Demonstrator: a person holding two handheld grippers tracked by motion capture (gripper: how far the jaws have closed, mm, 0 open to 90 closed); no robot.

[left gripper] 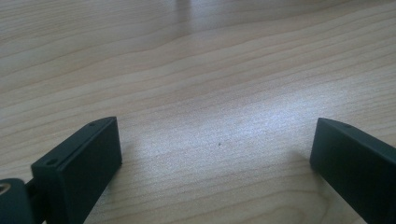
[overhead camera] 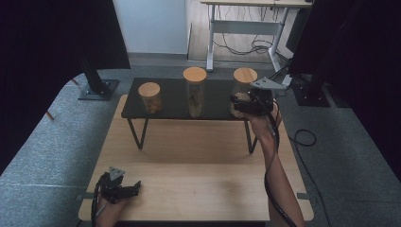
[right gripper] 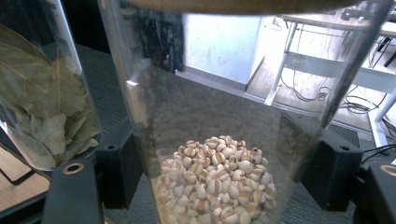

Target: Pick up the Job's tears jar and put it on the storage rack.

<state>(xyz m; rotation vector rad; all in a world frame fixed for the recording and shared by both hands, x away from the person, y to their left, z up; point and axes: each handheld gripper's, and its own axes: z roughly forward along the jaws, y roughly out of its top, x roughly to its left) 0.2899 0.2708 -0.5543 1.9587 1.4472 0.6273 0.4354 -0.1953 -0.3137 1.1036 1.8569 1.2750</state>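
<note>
- With jaws either side of the grain jar [right gripper: 219, 140], right gripper [overhead camera: 247, 105] grips it on the black shelf [overhead camera: 175, 101].
- Leaf jar [right gripper: 42, 93] just beside; left gripper [left gripper: 215, 154] wide open, empty, over bare table [left gripper: 196, 70].

Centre of frame: clear glass jar [right gripper: 233, 116], lower part filled with pale grains [right gripper: 217, 186], set between the right gripper [right gripper: 229, 168]'s two black jaws, which stand against its sides. Left edge: second jar [right gripper: 42, 93] holding dried leaves (bay-like). Upper right: desk legs and cables, blurred.
</note>
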